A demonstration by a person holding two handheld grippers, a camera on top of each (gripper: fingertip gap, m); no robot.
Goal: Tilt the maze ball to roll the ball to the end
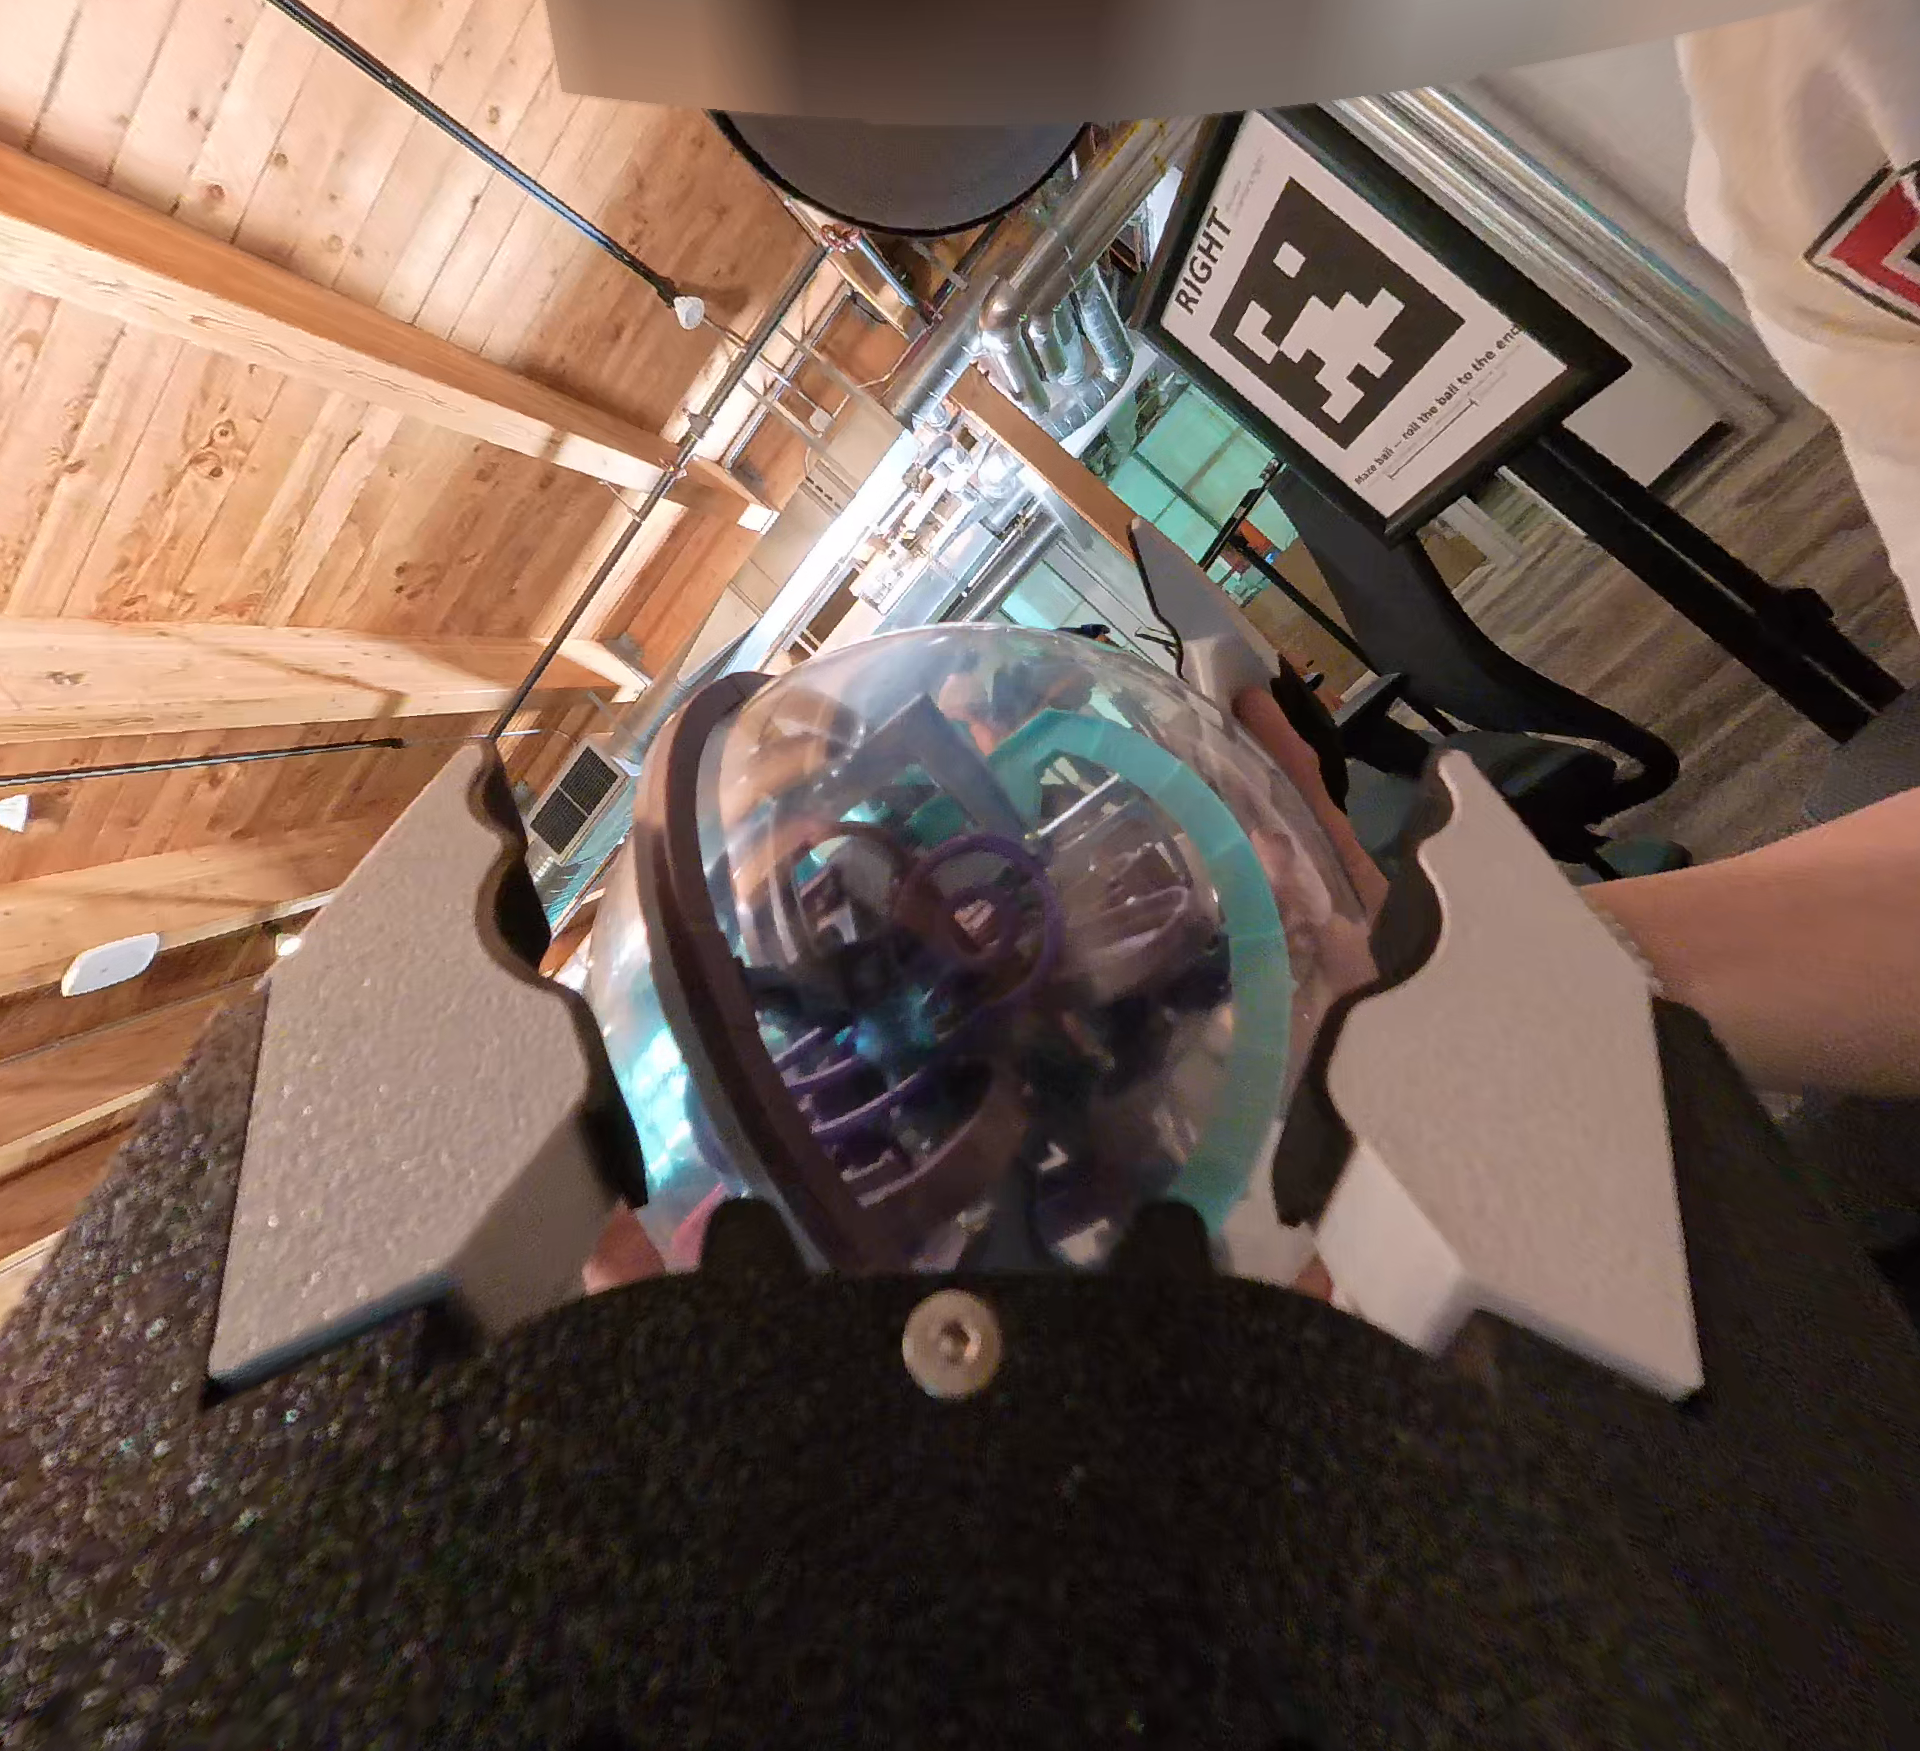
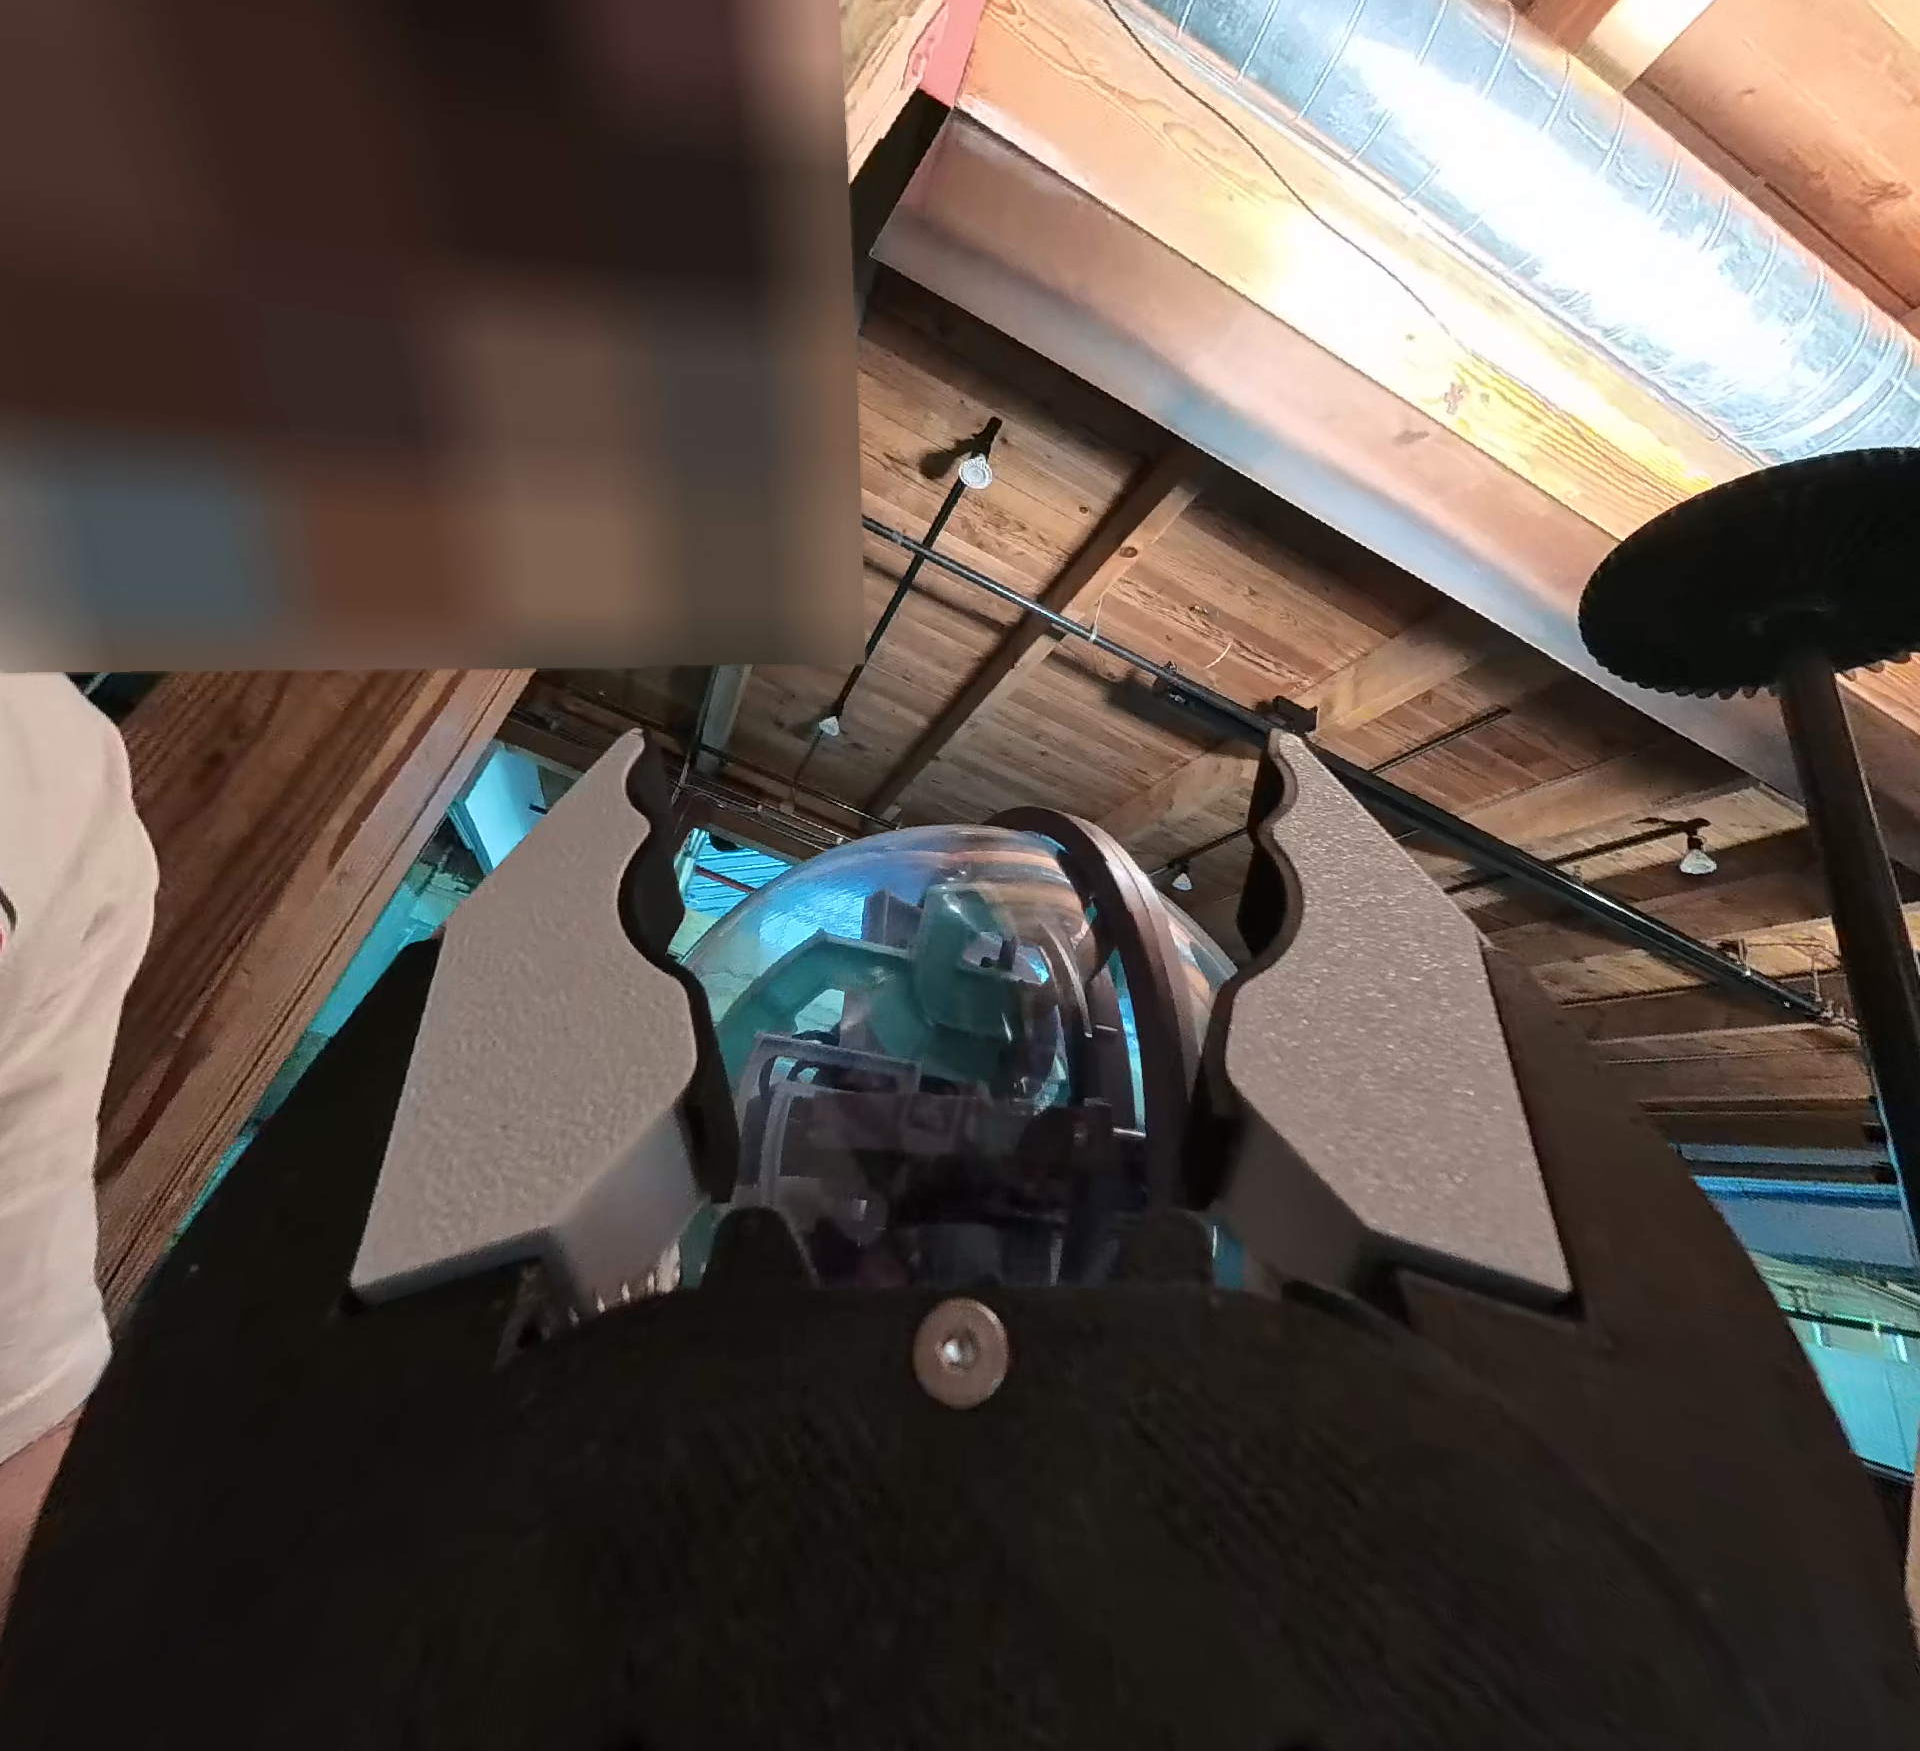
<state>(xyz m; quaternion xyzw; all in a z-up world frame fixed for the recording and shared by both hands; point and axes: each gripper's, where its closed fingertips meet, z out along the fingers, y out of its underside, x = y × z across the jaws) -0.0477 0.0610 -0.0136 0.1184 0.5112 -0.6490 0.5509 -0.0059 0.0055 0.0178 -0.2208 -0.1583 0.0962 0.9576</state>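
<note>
A white card in a black frame (image 1: 1371, 319), mounted on a black stand, carries a large black-and-white square marker, one bold word along its edge and lines of smaller print. A person's pale shirt (image 1: 1860, 247) shows part of a red-and-black emblem.

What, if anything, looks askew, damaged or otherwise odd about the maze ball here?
Nothing stands out as wrong. The maze ball looks intact, its clear shell whole. Its dark seam ring runs tilted rather than level, but that suits a tilting task, with the left gripper and right gripper around it.
</note>
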